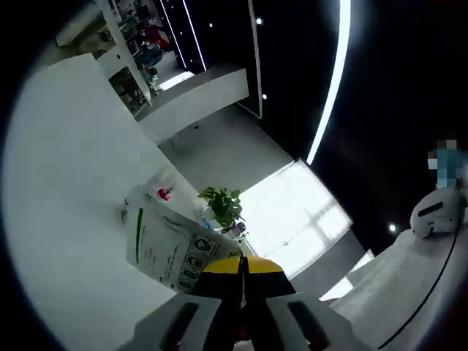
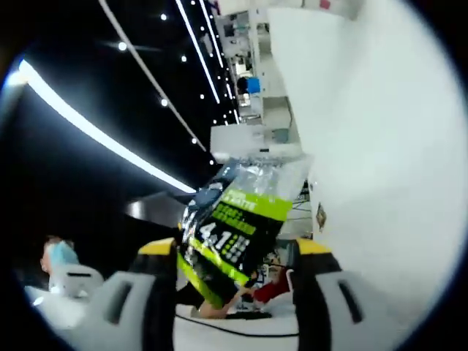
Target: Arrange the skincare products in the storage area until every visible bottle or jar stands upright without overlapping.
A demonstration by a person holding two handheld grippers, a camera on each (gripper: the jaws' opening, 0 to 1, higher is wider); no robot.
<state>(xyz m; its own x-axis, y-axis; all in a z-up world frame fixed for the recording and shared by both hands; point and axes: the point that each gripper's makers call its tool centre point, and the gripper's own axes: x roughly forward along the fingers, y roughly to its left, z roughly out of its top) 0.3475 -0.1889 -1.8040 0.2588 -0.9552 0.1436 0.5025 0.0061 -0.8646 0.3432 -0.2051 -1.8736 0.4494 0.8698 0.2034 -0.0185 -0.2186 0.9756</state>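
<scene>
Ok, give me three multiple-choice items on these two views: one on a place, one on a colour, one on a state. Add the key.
1. Where is the black-and-green packet in the right gripper view?
A. Flat on the table
B. Between the right gripper's jaws
C. On a shelf

2. What colour is the stripe on the white pouch in the left gripper view?
A. Red
B. Blue
C. Green

3. How do the left gripper's jaws stand?
A. Closed together
B. Wide apart
C. Around a jar

Key:
1 B: the black-and-green packet hangs off the table between the yellow-tipped jaws of the right gripper.
2 C: the stripe down one edge of the white pouch is green.
3 A: the yellow tips of the left gripper meet with no gap.
</scene>
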